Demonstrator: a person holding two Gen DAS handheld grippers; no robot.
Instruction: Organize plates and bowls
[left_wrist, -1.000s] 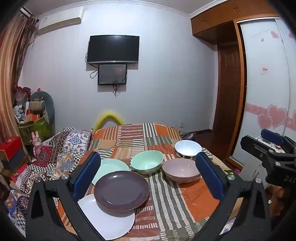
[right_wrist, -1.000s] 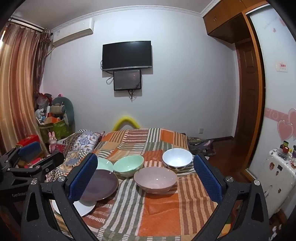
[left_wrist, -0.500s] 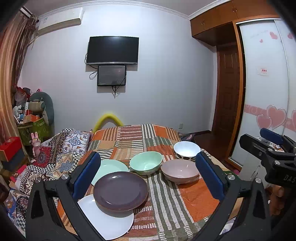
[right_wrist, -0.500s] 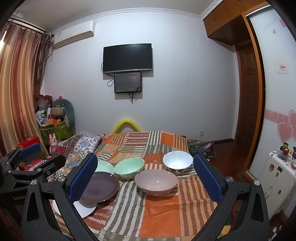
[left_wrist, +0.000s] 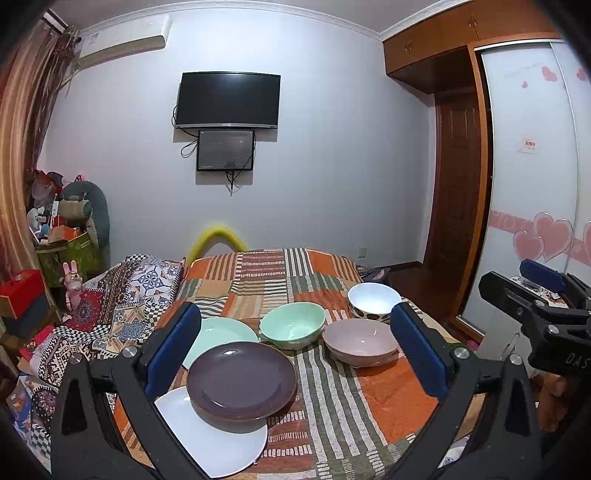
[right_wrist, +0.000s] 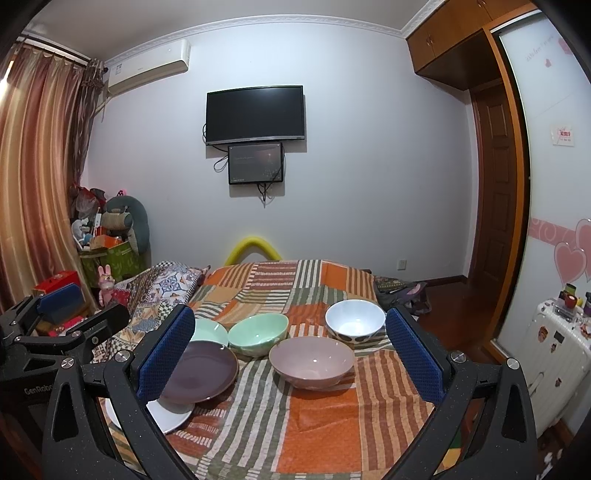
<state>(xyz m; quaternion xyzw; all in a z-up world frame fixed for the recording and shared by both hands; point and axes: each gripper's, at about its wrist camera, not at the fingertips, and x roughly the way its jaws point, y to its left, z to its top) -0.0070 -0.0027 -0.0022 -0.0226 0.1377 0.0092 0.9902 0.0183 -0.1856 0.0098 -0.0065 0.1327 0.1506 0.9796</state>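
Observation:
On a patchwork cloth lie a dark purple plate (left_wrist: 242, 380), partly over a white plate (left_wrist: 218, 443), and a pale green plate (left_wrist: 221, 338) behind them. A green bowl (left_wrist: 293, 325), a pink bowl (left_wrist: 360, 341) and a white spotted bowl (left_wrist: 373, 300) stand to the right. My left gripper (left_wrist: 295, 350) hangs open above the near plates, holding nothing. My right gripper (right_wrist: 290, 354) is open in front of the pink bowl (right_wrist: 312, 362), with the purple plate (right_wrist: 199, 371), green bowl (right_wrist: 258, 334) and white bowl (right_wrist: 354, 320) around it.
The striped cloth (right_wrist: 325, 417) covers a bed-like surface with a patterned quilt (left_wrist: 122, 295) at left. Boxes and toys (right_wrist: 107, 254) crowd the left wall. A white suitcase (right_wrist: 554, 354) stands at right near a wardrobe door (left_wrist: 532, 177). A TV (left_wrist: 227, 99) hangs on the far wall.
Both views have lifted and tilted slightly, so the dishes sit a little lower in frame. Nothing on the cloth has moved and both grippers stay open.

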